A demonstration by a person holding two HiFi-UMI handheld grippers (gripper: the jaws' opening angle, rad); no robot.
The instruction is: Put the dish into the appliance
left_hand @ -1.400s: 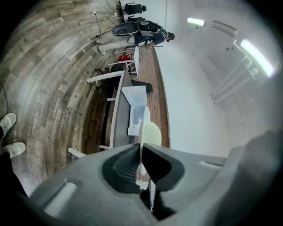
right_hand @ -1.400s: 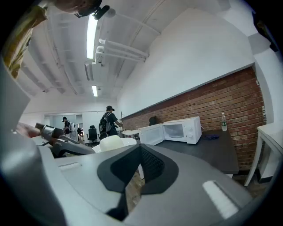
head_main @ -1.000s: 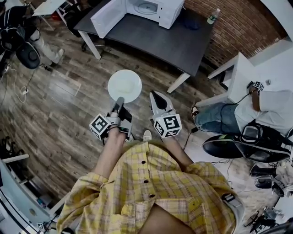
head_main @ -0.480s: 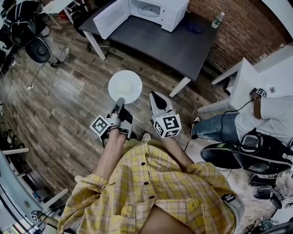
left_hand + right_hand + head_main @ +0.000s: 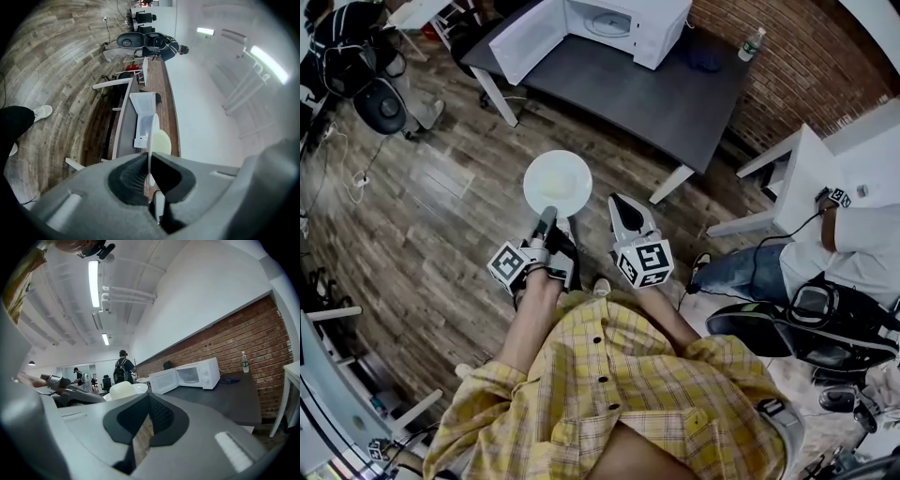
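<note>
Over the wood floor (image 5: 441,234), short of the dark surface (image 5: 675,94), the left gripper (image 5: 547,217) holds the dish (image 5: 557,181) flat out in front, its fingers clamped on the near rim. The right gripper (image 5: 622,200) hangs just beside it, fingers together on nothing. The microwave (image 5: 628,23) stands at the far end of the surface with its door (image 5: 525,42) swung open. The step in hand looks like the carry toward the appliance, and the dish is well apart from it. The next move calls for closing that gap, then steering the dish level through the opening, clear of the door, before the fingers let go.
</note>
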